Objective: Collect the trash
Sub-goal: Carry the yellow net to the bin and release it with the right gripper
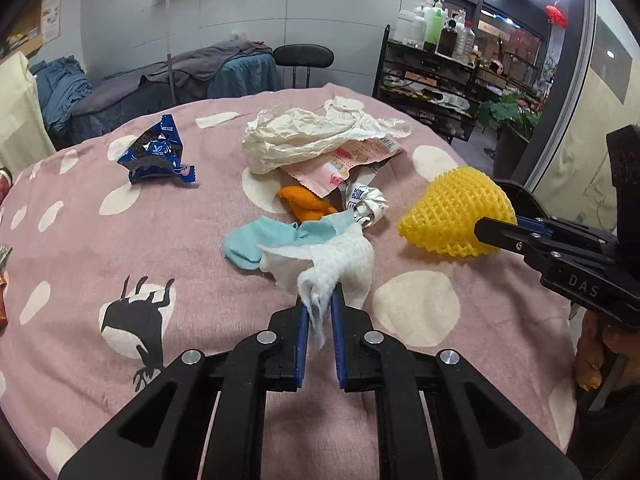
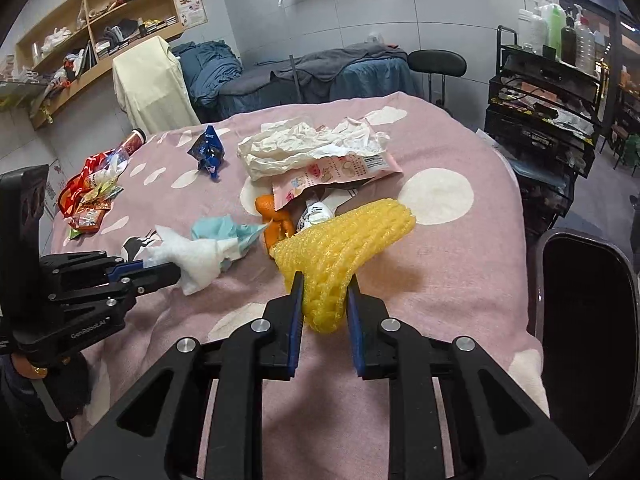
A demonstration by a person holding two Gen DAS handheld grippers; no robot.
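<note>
So right up close, both grabs are done. The left hand-held gripper [image 1: 320,300] is clamped on a white paper towel [image 1: 340,264], pads pinching one bunched corner while the rest drapes off the tips. The right hand-held gripper [image 2: 324,292] is squeezed onto a yellow foam fruit net [image 2: 340,248], jaws pressed into its narrow end, and the net looks lifted just clear of the pink spotted bedspread [image 1: 120,248].

Just past the towel there's a crumpled light-blue tissue [image 1: 272,240] lying on the bed, touching the towel's edge, then a bit of orange peel [image 1: 304,202] and a balled-up printed paper [image 1: 368,204]. Behind those, a pink snack packet [image 1: 344,164] tucked under a big wad of cream paper [image 1: 312,132]. Off to the left, well apart, a blue wrapper [image 1: 156,152], and at the far left edge some red wrappers [image 2: 88,188] plus a can [image 2: 134,142].

A dark bin [image 2: 588,320] sits off the bed's right side. I'd say it's early days: two pieces in hand, nothing visibly dumped, most of the pile left.
</note>
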